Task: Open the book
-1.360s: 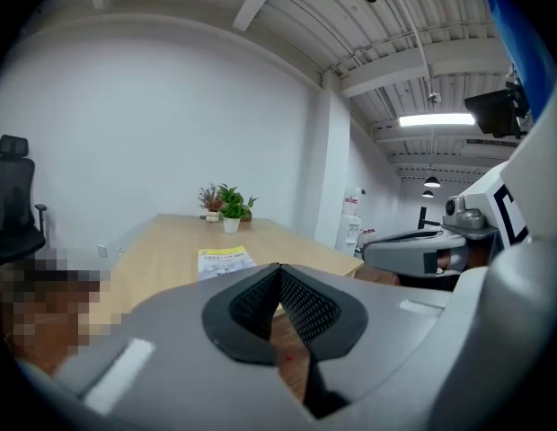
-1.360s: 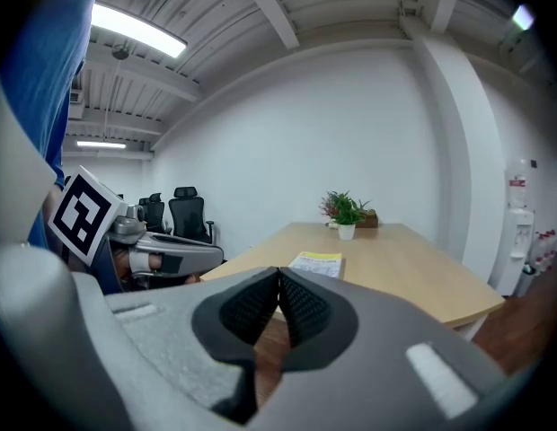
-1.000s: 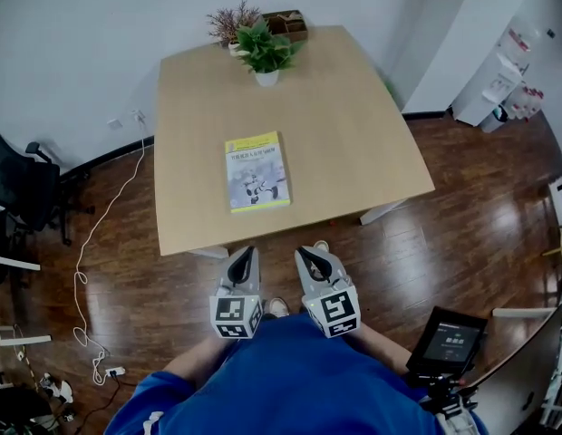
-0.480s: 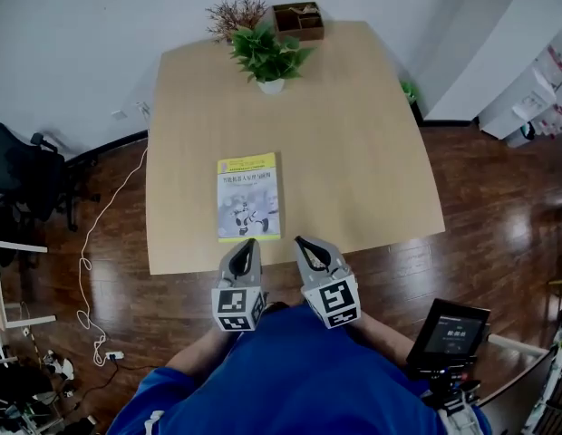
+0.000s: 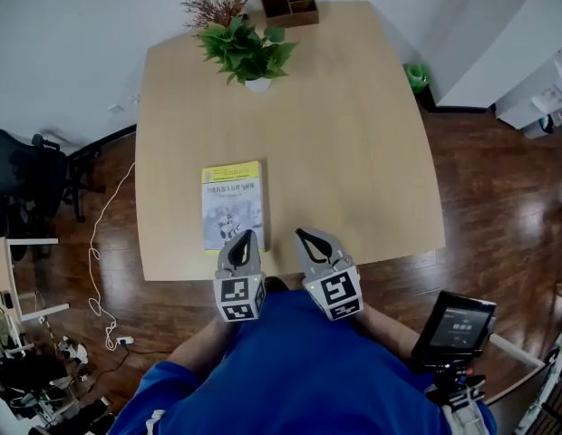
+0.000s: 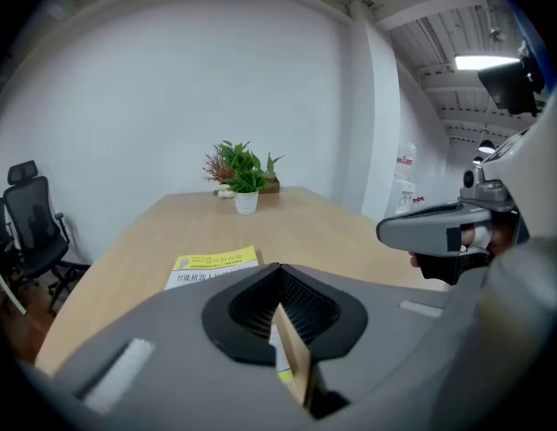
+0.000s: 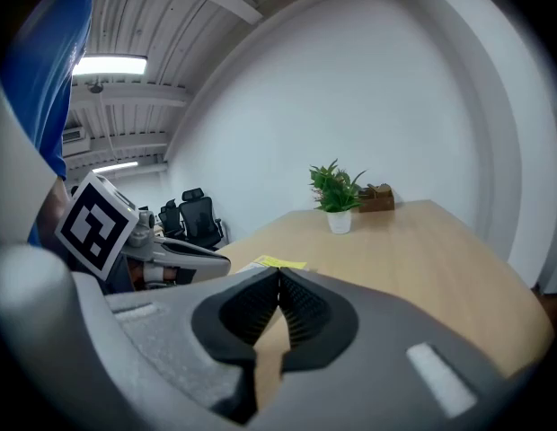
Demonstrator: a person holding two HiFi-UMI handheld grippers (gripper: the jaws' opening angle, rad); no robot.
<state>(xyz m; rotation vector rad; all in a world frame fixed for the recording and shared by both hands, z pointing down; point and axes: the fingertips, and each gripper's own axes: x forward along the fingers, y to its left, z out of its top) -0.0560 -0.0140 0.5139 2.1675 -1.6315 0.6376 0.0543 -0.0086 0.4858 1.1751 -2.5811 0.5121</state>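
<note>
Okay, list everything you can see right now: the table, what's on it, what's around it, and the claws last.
table: one, light wood, middle of the room
book: one, yellow and white cover, closed, flat near the table's near edge
potted plant: one, green in a white pot, far end of the table
dried sprig: one, reddish brown, behind the potted plant
box: one, brown, table's far edge
office chairs: at least two, black, left of the table
bin: one, green, floor at the table's far right
screen: one, black, lit, lower right
blue top: one, on the person
left claw: one, grey, shut, empty, over the book's near end
right claw: one, grey, shut, empty, right of the book
</note>
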